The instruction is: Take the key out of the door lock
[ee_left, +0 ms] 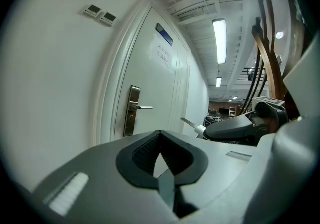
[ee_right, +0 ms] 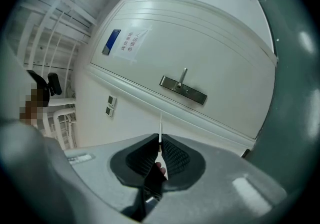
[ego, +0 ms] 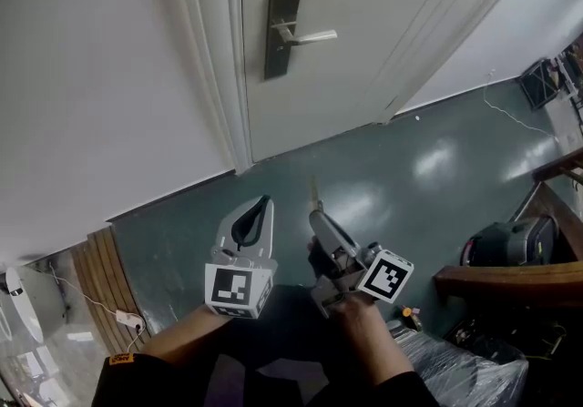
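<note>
Standing well apart from the door (ego: 364, 32), upper centre of the head view, both grippers sit at lower centre; no key can be made out in the lock plate (ego: 282, 32). Likely failure: a drop onto the floor (ego: 428, 168). The right gripper (ego: 317, 214), jaws nearly together, pinches only the pale head of the key (ee_right: 160, 130), so any tilt or loosening could free it. The left gripper (ee_left: 165, 168) is closed on nothing and could not catch it. The key looks thin and flat, seen edge-on, its blade projecting beyond the jaw tips toward the door.
</note>
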A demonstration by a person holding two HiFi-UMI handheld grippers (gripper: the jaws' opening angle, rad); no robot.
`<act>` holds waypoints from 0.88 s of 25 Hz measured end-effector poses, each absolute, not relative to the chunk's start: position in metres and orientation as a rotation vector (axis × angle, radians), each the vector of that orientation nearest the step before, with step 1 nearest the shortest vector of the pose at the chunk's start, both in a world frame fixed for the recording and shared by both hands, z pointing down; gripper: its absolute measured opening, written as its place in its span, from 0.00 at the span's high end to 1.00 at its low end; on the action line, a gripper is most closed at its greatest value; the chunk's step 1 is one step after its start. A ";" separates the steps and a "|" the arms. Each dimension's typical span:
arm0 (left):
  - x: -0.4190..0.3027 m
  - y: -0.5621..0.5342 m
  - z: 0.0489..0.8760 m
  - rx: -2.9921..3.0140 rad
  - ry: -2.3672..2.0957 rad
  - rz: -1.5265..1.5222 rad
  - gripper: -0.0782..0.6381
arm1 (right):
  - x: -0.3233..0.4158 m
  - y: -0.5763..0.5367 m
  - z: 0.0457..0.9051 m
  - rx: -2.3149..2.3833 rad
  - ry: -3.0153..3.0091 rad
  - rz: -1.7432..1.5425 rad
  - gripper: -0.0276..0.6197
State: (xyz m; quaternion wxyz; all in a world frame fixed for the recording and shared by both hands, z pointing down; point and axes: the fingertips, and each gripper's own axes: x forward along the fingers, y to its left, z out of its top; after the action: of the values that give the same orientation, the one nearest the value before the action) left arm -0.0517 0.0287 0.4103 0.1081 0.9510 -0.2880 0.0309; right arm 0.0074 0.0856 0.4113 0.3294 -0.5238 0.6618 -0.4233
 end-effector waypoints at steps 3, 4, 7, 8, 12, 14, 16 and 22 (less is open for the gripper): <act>-0.053 0.054 0.414 2.790 -0.854 0.117 0.87 | 0.005 0.112 0.411 -1.388 1.757 -1.102 0.94; -0.052 0.064 0.414 2.788 -0.854 0.127 0.87 | 0.006 0.122 0.411 -1.398 1.764 -1.103 0.94; -0.047 0.098 0.417 2.791 -0.846 0.155 0.87 | 0.013 0.155 0.412 -1.412 1.758 -1.107 0.94; -0.045 0.109 0.417 2.791 -0.845 0.166 0.87 | 0.016 0.165 0.414 -1.406 1.749 -1.110 0.94; -0.042 0.152 0.418 2.784 -0.872 0.204 0.87 | 0.025 0.209 0.423 -1.392 1.730 -1.132 0.94; -0.043 0.170 0.423 2.777 -0.896 0.219 0.87 | 0.026 0.226 0.428 -1.381 1.736 -1.146 0.94; -0.043 0.186 0.427 2.777 -0.914 0.232 0.87 | 0.028 0.242 0.432 -1.371 1.746 -1.161 0.94; -0.048 0.208 0.421 2.788 -0.962 0.232 0.87 | 0.026 0.269 0.434 -1.340 1.753 -1.185 0.94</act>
State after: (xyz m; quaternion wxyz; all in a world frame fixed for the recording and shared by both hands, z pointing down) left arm -0.0476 0.2081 0.4205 0.0914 0.9385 -0.3237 0.0781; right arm 0.0257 0.2690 0.4340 0.3131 -0.5081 0.6647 -0.4493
